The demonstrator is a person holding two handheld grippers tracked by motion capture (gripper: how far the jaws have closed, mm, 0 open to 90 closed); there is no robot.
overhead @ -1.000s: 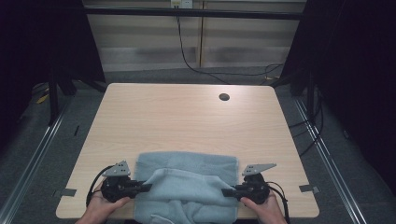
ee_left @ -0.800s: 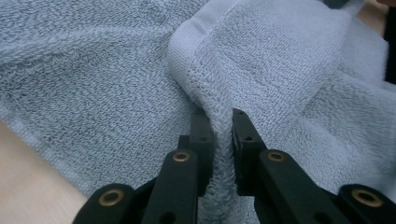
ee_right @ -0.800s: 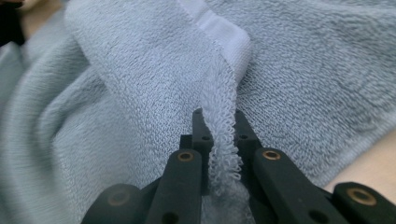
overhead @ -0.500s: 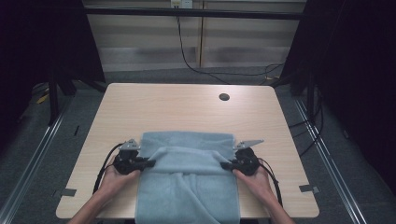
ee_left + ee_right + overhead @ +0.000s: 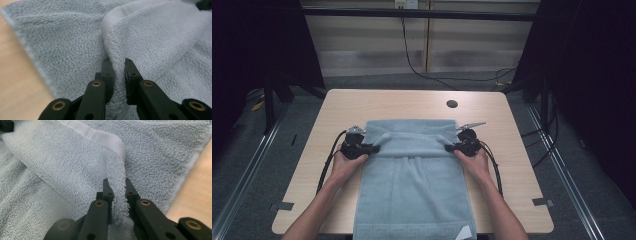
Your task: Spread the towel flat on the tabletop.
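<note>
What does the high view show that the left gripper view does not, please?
High view: the whole table with its dark round hole, both hands, and the towel running down past the near edge. Left gripper view: close up, the left gripper pinching a raised fold of terry cloth, its hem curling just ahead. Both share the towel, the tabletop beside it and the left gripper shut on the towel's edge.

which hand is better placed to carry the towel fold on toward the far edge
Neither clearly: it takes both. The left gripper and right gripper each pinch a side of the towel, level with each other. The left gripper sits marginally nearer the far edge.
</note>
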